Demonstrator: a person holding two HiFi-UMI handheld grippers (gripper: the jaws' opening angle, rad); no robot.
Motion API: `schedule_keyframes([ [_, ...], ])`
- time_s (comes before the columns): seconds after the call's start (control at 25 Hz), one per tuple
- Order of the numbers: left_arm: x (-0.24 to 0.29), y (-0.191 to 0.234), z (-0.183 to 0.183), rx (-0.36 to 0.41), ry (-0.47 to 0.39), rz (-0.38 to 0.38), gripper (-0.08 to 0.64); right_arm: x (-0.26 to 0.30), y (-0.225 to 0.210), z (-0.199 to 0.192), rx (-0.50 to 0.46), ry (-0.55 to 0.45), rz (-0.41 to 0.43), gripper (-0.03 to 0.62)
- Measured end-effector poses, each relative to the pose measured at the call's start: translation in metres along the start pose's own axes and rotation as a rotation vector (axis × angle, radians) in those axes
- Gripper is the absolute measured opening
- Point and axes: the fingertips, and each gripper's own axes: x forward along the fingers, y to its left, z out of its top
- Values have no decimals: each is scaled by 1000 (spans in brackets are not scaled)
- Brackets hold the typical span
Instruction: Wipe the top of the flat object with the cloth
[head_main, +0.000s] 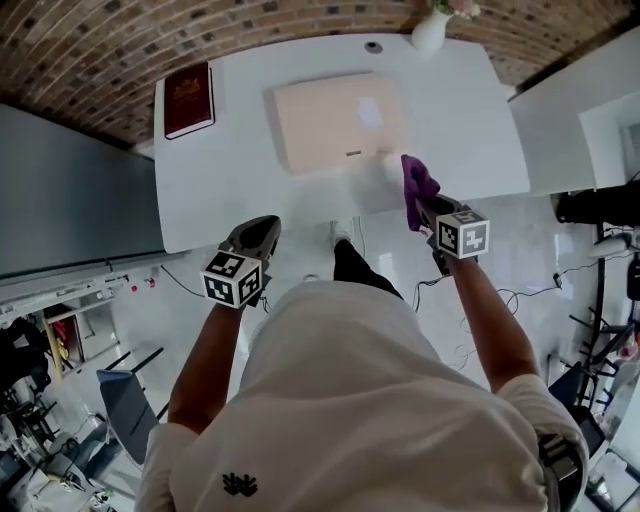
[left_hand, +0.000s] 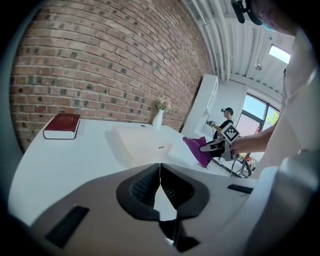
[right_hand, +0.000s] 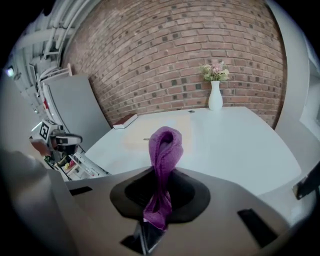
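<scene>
A flat pale beige object (head_main: 338, 121) lies on the white table (head_main: 230, 180), seen also as a pale slab (left_hand: 141, 142) in the left gripper view and as a faint tan patch (right_hand: 156, 134) in the right gripper view. My right gripper (head_main: 428, 209) is shut on a purple cloth (head_main: 416, 186), which stands up folded between its jaws (right_hand: 164, 150). It hovers at the table's near edge, just right of the object's near corner. My left gripper (head_main: 258, 236) is shut with nothing in it (left_hand: 160, 184), at the near edge left of the object.
A dark red book (head_main: 188, 99) lies at the table's far left corner. A white vase with flowers (head_main: 432, 28) stands at the far edge, with a small round fitting (head_main: 373, 46) beside it. A brick wall runs behind; a grey cabinet (head_main: 60, 190) stands left.
</scene>
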Motion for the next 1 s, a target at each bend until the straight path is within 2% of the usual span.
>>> schedule_keyframes([
  [0.2, -48, -25, -30, -13, -14, -39, 25, -36, 70, -34, -26, 13, 35, 75],
  [0.44, -78, -49, -36, 28, -30, -54, 25, -72, 107, -48, -89, 16, 70, 75],
  [0.72, -96, -73, -45, 32, -28, -9, 25, -93, 125, -59, -138, -21, 139, 75],
  [0.88, -83, -94, -45, 46, -11, 33, 25, -117, 113, -58, -210, -47, 174, 75],
  [1.0, -63, -125, -33, 59, -27, 35, 25, -141, 92, -57, -237, -61, 179, 75],
])
